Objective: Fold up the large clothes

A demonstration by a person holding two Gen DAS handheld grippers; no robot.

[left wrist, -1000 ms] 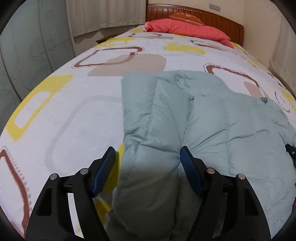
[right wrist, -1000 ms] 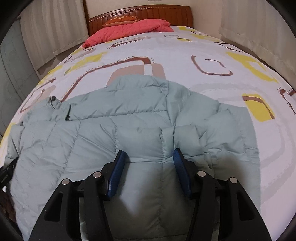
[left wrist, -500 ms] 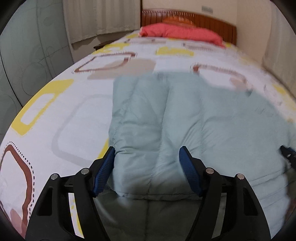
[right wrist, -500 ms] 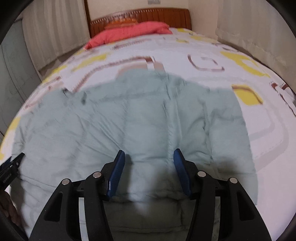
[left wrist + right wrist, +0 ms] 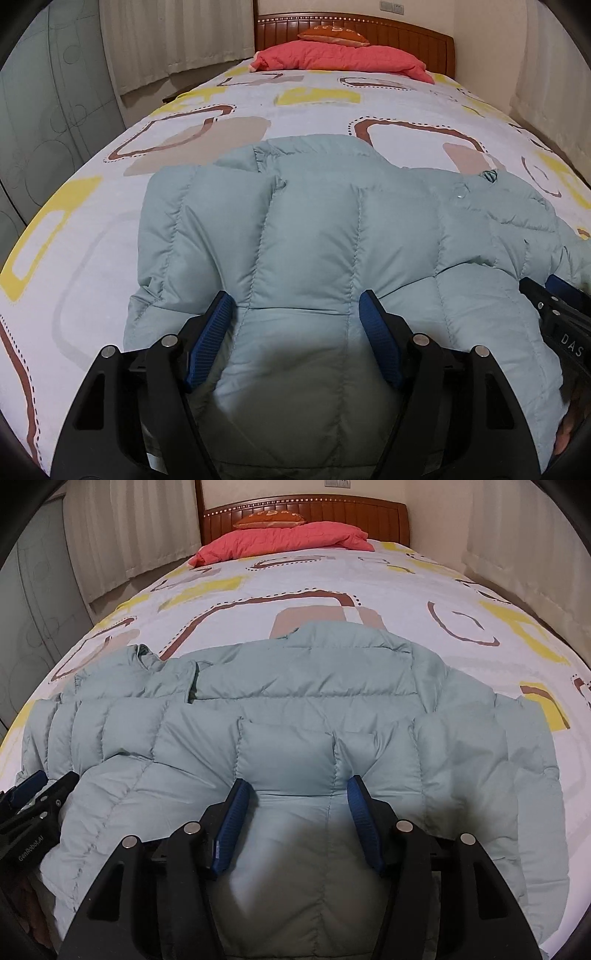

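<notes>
Looking at a bed [image 5: 110, 206] with a white sheet printed in yellow and brown squares; fills both views. Got pale curtains [image 5: 177, 40] along both long sides of the bed, plus a grey panel with circle outlines [image 5: 44, 110] off the bed's left side. Seeing a wooden headboard [image 5: 417, 40] at the bed's far end.

Found the jacket [image 5: 314, 229]: pale green, puffy, quilted, lying across the bed's near end and spread side to side. Layered edge running across it right at the fingertips. Open end with a dark inside poking up toward the bed's middle; cuff or collar, cannot tell.

Spotted a red quilt [image 5: 343, 61] bundled across the bed's far end, just in front of the headboard. Orange cushion [image 5: 332, 33] on top of it, against the headboard.

Holding the jacket's near part with the left gripper [image 5: 295, 299], toward the bed's left side: clenched on it, both blue pads [image 5: 210, 339] pressed into fabric, padding bulging up between them. Same for the right gripper [image 5: 298, 781], toward the bed's right side: clenched on the jacket, set narrower than the left, one quilted panel pinched between its pads [image 5: 229, 827]. Both angled down at the bed's near end, side by side, apart.

Noted one small clear snap [image 5: 459, 194] on the jacket, on the side facing the bed's far end.
</notes>
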